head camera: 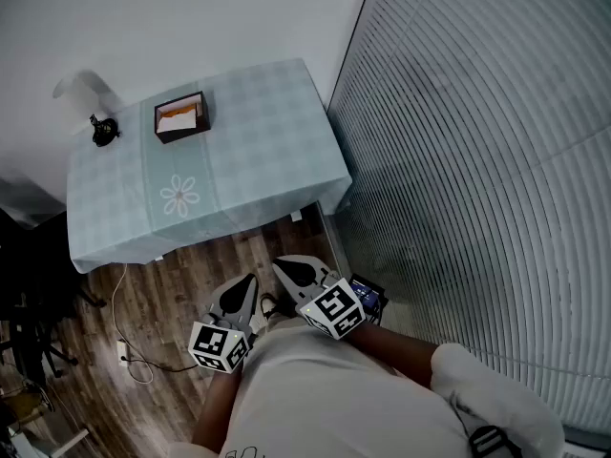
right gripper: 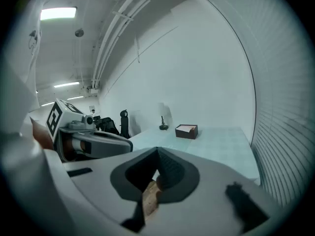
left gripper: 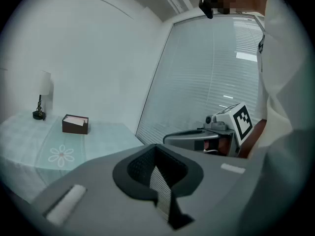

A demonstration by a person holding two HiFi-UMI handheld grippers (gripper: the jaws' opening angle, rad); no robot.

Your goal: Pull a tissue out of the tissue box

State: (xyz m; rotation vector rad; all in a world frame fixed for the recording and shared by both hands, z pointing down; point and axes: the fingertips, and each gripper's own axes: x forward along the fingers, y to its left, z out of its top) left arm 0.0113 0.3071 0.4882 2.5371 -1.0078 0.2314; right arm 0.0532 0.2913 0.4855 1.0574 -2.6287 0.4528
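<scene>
Tissue box (head camera: 181, 116), dark brown with pale tissue showing in its open top, sits on the table (head camera: 258, 151), toward that table's far end and nearer its left edge. The table wears a light blue-green checked cloth with a white flower motif (head camera: 179, 197), and the flower lies on the table's near half, closer to the person than the box. A small lamp (head camera: 103, 130) with a black base stands at the table's far left corner, just beside the box but not touching it. Both grippers hang well short of the table's near edge, close to the person's body and above the wooden floor (head camera: 172, 294). The left gripper (left gripper: 156, 149) has its jaws pressed together with nothing between them. The right gripper (right gripper: 157, 152) has its jaws pressed together too and is equally empty. Each points toward the table, slightly downward. Slatted window blinds (head camera: 477, 160) run along the table's right side.
</scene>
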